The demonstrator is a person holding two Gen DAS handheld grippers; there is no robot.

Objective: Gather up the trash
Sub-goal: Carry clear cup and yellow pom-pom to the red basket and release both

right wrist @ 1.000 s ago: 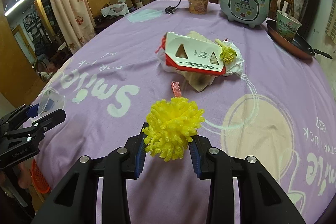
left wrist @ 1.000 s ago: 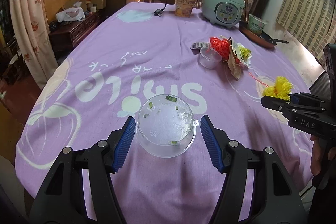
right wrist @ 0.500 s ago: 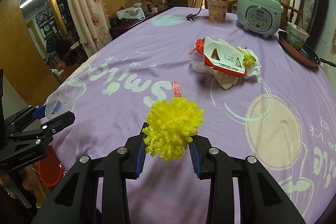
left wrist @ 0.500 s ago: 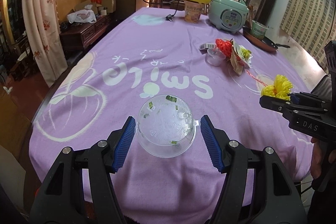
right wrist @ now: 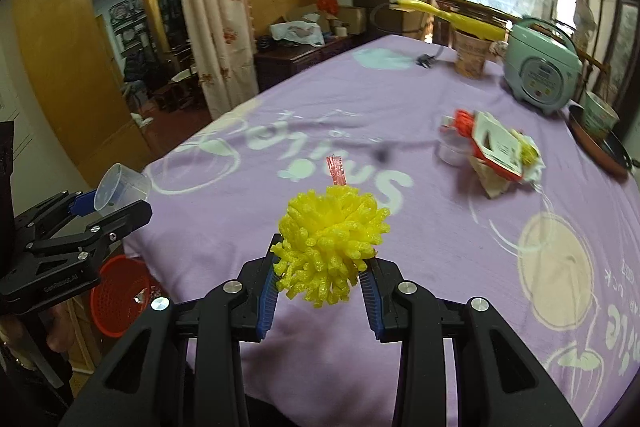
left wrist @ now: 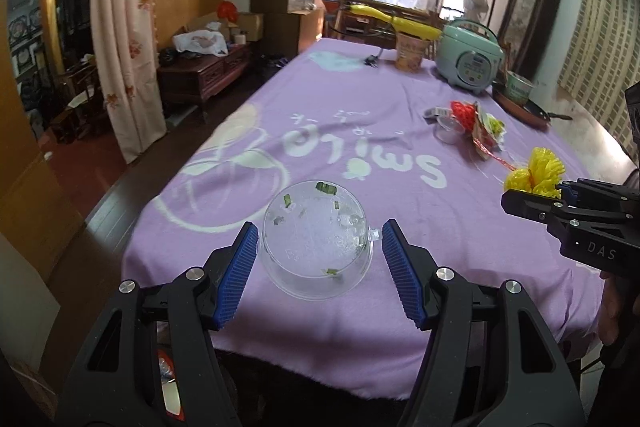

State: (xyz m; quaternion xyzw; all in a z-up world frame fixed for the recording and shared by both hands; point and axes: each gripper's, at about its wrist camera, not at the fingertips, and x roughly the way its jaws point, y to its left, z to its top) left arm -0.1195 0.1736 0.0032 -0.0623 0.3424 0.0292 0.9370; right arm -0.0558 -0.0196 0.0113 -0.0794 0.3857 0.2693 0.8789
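**Both claws loaded at the near edge of the purple table**

Purple cloth printed with white "Smile" lettering [left wrist: 360, 147] covered the long table in a cluttered room with a flowered curtain [left wrist: 124, 67] on the left; I had the left gripper [left wrist: 316, 259] clamped on a clear round plastic cup flecked with green scraps [left wrist: 316, 239], its blue ribbed pads [left wrist: 236, 275] pressing the cup's sides, the cup held clear of the cloth near the table's near edge; from the right wrist view that same cup [right wrist: 120, 187] showed tilted between the left claw's tips, off the table's corner. I had the right gripper [right wrist: 324, 279] closed on a yellow frilly foam-net ball [right wrist: 332, 247], a red strip [right wrist: 336, 171] poking out behind it; the ball hung above the cloth. Below the left claw, a red mesh plastic basket [right wrist: 120, 291] stood on the floor beside the table. Farther up the cloth lay a heap of wrappers with a red-and-white carton [right wrist: 496, 147], and beyond it a pale green rice cooker [right wrist: 540, 71], a paper noodle cup [right wrist: 472, 55] and a brown frying pan [right wrist: 600, 151].
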